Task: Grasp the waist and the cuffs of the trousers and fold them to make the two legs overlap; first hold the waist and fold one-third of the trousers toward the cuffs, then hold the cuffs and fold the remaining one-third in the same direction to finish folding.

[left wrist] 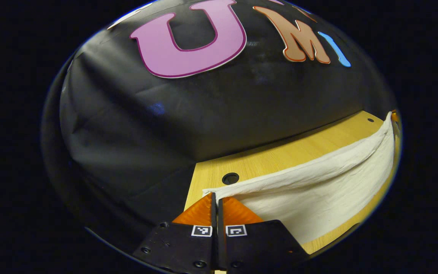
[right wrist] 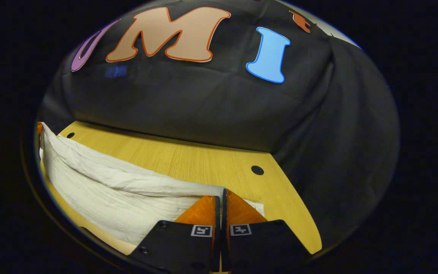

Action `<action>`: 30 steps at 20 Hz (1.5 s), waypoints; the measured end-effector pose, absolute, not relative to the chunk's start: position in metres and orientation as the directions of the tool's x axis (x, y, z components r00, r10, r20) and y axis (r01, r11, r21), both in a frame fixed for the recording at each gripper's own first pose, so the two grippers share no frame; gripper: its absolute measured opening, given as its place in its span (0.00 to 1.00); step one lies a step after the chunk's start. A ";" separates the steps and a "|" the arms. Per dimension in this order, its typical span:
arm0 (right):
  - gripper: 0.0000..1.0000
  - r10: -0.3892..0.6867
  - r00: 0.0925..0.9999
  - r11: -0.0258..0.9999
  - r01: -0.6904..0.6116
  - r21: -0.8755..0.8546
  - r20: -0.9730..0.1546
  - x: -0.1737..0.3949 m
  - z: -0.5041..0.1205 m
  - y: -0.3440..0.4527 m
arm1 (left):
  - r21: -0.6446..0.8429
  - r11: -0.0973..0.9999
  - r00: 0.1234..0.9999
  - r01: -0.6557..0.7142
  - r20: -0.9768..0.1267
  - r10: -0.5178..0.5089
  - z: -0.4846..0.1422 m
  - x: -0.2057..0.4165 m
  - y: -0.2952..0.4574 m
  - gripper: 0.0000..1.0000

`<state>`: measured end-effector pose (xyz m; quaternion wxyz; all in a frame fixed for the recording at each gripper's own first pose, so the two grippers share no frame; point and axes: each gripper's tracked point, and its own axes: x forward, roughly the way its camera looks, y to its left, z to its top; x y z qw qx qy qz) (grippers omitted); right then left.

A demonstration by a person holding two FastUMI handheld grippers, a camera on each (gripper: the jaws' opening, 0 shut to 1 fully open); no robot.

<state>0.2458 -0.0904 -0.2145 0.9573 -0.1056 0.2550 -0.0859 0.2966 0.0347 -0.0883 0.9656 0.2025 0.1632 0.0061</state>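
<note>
Above the wooden table (left wrist: 280,152), the left gripper (left wrist: 216,198) and right gripper (right wrist: 222,194) each pinch one end of the white trousers (left wrist: 318,186), fingers closed on cloth; the creased fabric hangs stretched between them.

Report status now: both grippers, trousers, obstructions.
Left gripper and right gripper both shut on white cloth trousers, one at each end. Fabric stretched between them above wooden table. Nothing in the way.

The trousers (left wrist: 318,190) are matt, crinkled white cloth lying on a smooth, light wood-grain table (right wrist: 203,160).
</note>
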 end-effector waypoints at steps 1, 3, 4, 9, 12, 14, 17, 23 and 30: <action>0.03 -0.214 0.851 0.966 0.112 -0.233 -0.480 0.259 -0.227 -0.090 | 0.382 0.923 0.941 0.044 -0.325 0.090 -0.101 0.310 0.034 0.00; 0.03 -0.204 0.844 0.969 0.102 -0.224 -0.497 0.280 -0.252 -0.085 | 0.350 0.937 0.933 0.019 -0.342 0.109 -0.126 0.332 0.036 0.00; 0.02 -0.195 0.842 0.971 0.093 -0.221 -0.503 0.289 -0.265 -0.082 | 0.331 0.944 0.931 0.007 -0.347 0.115 -0.138 0.338 0.035 0.00; 0.10 -0.149 0.818 0.984 0.066 -0.166 -0.555 0.307 -0.309 -0.078 | 0.305 0.952 0.926 -0.024 -0.353 0.136 -0.161 0.350 0.037 0.00; 0.19 -0.131 0.812 0.991 0.091 -0.099 -0.569 0.310 -0.311 -0.079 | 0.311 0.950 0.928 -0.032 -0.344 0.144 -0.151 0.346 0.030 0.00; 0.51 -0.115 0.819 0.993 0.102 -0.056 -0.562 0.313 -0.304 -0.081 | 0.286 0.957 0.934 -0.040 -0.329 0.138 -0.151 0.343 0.030 0.03; 0.99 -0.113 0.840 0.992 0.124 -0.014 -0.530 0.306 -0.279 -0.093 | 0.238 0.970 0.934 -0.050 -0.332 0.130 -0.146 0.332 0.015 0.69; 0.99 -0.166 0.859 0.977 0.208 0.034 -0.484 0.263 -0.225 -0.149 | 0.114 0.991 0.942 -0.067 -0.321 0.101 -0.102 0.291 -0.013 0.97; 0.92 -0.224 0.795 0.934 0.339 0.108 -0.564 0.204 -0.250 -0.210 | 0.080 0.991 0.947 -0.107 -0.297 0.126 -0.070 0.236 -0.023 0.97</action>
